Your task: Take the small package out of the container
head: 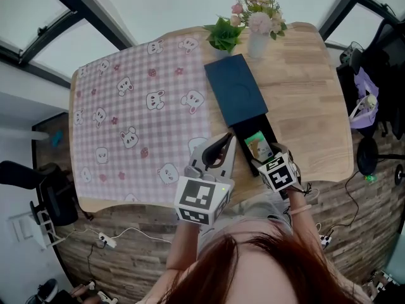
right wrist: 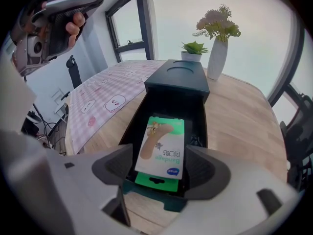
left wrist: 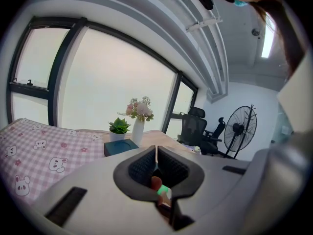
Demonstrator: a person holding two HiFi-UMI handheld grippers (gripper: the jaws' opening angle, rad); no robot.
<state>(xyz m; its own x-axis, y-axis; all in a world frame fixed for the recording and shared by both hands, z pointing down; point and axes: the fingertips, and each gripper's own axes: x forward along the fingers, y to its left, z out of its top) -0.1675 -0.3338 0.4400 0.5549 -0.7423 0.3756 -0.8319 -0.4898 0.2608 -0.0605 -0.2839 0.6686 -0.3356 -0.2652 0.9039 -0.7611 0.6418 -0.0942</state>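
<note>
While a person is looking steeply down, a wooden table (head: 310, 106) is filling the middle of the head view. A pink checked cloth (head: 126, 106) printed with bunnies is covering its nine o'clock half. A dark container (head: 234, 94) is lying on the bare wood, its drawer standing open toward five o'clock. The left gripper (head: 220, 149) is hovering at the drawer's nine o'clock side, jaws resting together with nothing between them. The right gripper (right wrist: 159, 175) is pointing down over the drawer's near end, jaws standing wide apart on either side of the package without pressing it. A vase of flowers (head: 257, 42) and a potted plant (head: 223, 35) are standing at the container's twelve o'clock end. The small package (right wrist: 160, 146), green and white with a bandage pictured on it, is lying flat inside the open drawer.
</note>
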